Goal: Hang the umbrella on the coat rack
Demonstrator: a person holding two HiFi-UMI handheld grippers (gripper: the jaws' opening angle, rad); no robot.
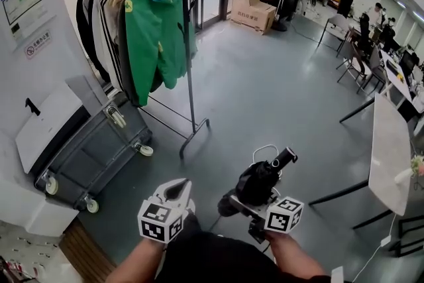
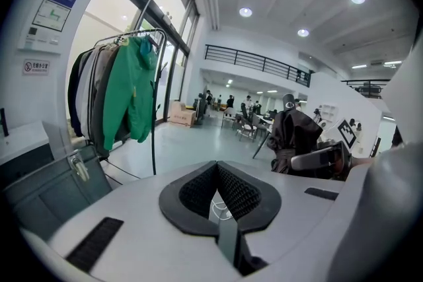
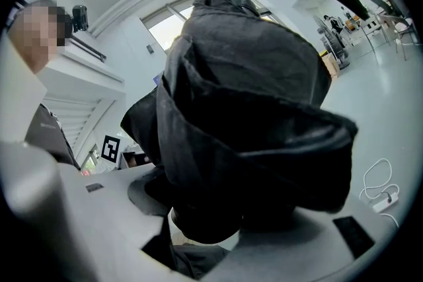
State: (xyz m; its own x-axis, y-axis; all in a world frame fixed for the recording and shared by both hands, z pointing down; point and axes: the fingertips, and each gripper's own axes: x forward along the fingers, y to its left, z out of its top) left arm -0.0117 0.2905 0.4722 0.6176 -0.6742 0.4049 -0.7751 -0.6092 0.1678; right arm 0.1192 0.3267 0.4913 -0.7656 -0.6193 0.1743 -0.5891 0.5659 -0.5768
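Observation:
A folded black umbrella (image 1: 260,181) lies across my right gripper (image 1: 252,201), whose jaws are shut on its cloth body. Its handle (image 1: 283,158) with a thin wrist loop points up and away. In the right gripper view the umbrella (image 3: 244,109) fills nearly the whole picture above the right gripper (image 3: 218,221). My left gripper (image 1: 179,188) is beside it on the left, shut with nothing held; its tips meet in the left gripper view (image 2: 216,168). The coat rack (image 1: 189,63) stands ahead to the left, hung with several garments, a green jacket (image 1: 154,30) outermost.
A grey wheeled suitcase (image 1: 93,149) lies by the wall under the rack. A white table (image 1: 389,149) stands at the right. A cardboard box (image 1: 252,8) sits by the far glass doors. Chairs, desks and people are at the back right. A white cable (image 3: 380,191) lies on the floor.

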